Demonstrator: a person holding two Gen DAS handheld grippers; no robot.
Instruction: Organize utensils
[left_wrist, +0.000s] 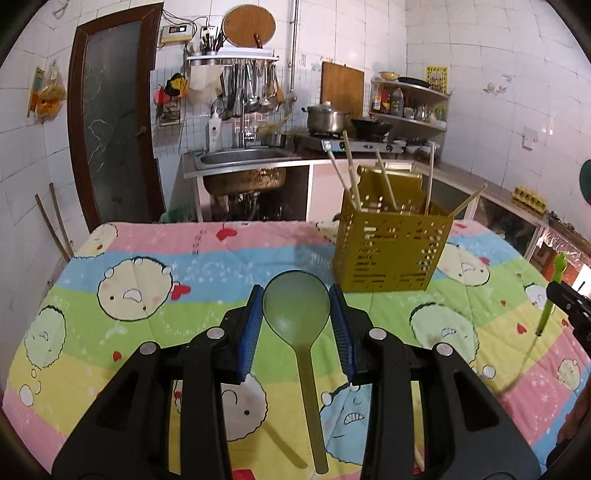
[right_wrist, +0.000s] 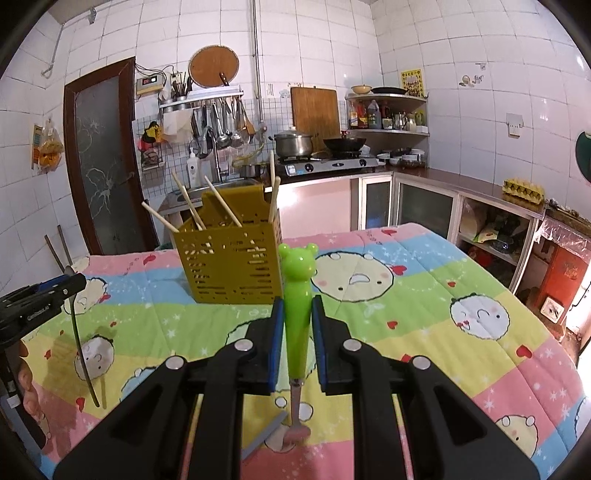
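An olive-green spoon (left_wrist: 295, 314) is held by its bowl in my left gripper (left_wrist: 296, 293), shut on it above the cartoon quilt, the handle hanging down toward the camera. A gold slotted utensil caddy (left_wrist: 391, 247) with several wooden chopsticks (left_wrist: 351, 166) stands on the quilt just beyond, to the right. My right gripper (right_wrist: 297, 304) is shut on a bright green frog-handled utensil (right_wrist: 297, 288), frog head up and metal end down. The caddy (right_wrist: 229, 262) stands ahead and left of it. The left gripper (right_wrist: 40, 302) with the spoon (right_wrist: 79, 332) shows at the left edge.
The quilt-covered table (left_wrist: 147, 258) ends at its far edge before a sink (left_wrist: 240, 158) and a stove counter (right_wrist: 332, 162). A loose wooden chopstick (left_wrist: 284, 443) and a grey flat strip (right_wrist: 266, 432) lie on the quilt near me. Cabinets (right_wrist: 424, 206) run along the right.
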